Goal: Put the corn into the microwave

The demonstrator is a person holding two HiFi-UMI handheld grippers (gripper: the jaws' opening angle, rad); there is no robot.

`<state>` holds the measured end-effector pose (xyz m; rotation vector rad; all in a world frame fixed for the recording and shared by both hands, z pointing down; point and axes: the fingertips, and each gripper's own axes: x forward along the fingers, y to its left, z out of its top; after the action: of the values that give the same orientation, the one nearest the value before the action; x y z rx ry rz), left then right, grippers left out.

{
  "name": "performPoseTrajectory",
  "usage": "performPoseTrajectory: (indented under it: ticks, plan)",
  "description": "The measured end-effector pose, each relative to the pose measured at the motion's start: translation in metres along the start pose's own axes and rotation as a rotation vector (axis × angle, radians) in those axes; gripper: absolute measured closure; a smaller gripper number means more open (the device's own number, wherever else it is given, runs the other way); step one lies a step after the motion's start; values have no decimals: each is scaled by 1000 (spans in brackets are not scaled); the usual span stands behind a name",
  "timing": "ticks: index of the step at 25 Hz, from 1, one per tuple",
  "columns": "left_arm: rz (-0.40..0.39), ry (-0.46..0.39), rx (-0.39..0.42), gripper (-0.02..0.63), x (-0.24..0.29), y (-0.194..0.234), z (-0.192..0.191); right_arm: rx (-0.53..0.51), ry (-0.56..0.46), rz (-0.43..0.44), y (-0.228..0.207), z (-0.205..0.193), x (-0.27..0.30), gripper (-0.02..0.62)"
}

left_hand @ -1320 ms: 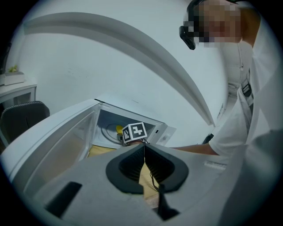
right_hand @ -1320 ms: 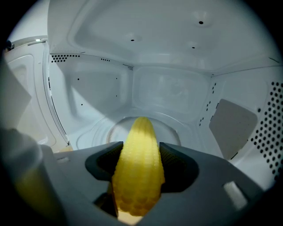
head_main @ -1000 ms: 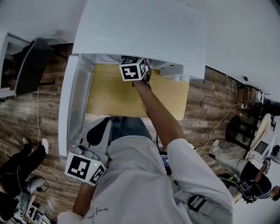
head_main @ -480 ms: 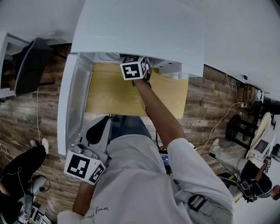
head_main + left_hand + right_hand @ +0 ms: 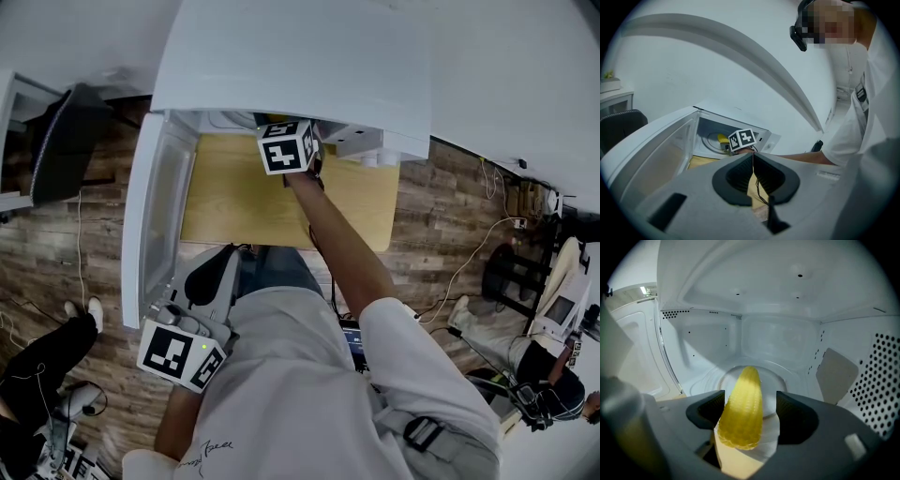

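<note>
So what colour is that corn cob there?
Yellow all over, with neat rows of kernels. The right gripper view shows the corn best.

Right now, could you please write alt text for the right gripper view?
Yellow corn sits between the jaws of the right gripper, which have just been opening, with a gap at the right jaw. Beyond it is the white inside of the microwave and its turntable.

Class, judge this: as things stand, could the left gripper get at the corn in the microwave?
Probably not directly. The door stands open, but the right gripper, jaws just opened around the corn, and its arm fill the opening; the left gripper hangs back, shut.
</note>
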<state>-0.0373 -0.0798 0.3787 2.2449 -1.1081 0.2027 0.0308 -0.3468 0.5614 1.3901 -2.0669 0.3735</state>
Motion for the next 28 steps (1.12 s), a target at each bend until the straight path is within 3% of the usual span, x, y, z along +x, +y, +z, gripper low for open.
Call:
performPoseTrajectory:
  ticks: [18, 28]
  plan:
    - [-34, -30, 32, 614, -9, -9, 6, 61, -6, -11, -4, -8, -35, 253]
    - [-43, -53, 46, 614, -13, -6, 12, 105, 11, 12, -9, -15, -56, 298]
